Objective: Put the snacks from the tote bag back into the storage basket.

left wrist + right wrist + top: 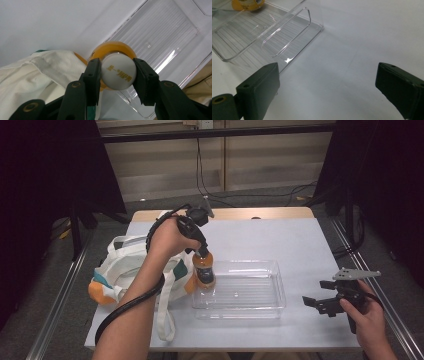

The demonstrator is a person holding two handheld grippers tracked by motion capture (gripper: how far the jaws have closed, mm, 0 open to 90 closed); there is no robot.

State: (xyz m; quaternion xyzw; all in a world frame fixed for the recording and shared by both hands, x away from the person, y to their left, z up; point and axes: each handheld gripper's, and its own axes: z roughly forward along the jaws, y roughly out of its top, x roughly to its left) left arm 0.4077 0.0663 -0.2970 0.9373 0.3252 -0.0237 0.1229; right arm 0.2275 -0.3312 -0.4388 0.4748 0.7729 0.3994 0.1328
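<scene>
Bottle (203, 268) gripped by cap in your left claw (117, 72); could tip over tray (280, 290) wall. Right claw (327, 82) open.

One orange bottle (203, 268) with a single white cap (118, 71), one clear plastic tray (260, 307), one white cloth bag (125, 265) and one table (280, 240); two grippers, the left gripper (200, 251) and the right gripper (320, 295)

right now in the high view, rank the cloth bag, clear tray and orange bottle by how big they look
1. cloth bag and clear tray: look alike in spread, too close to rank.
2. orange bottle, held by the left gripper: clearly smallest.
</scene>
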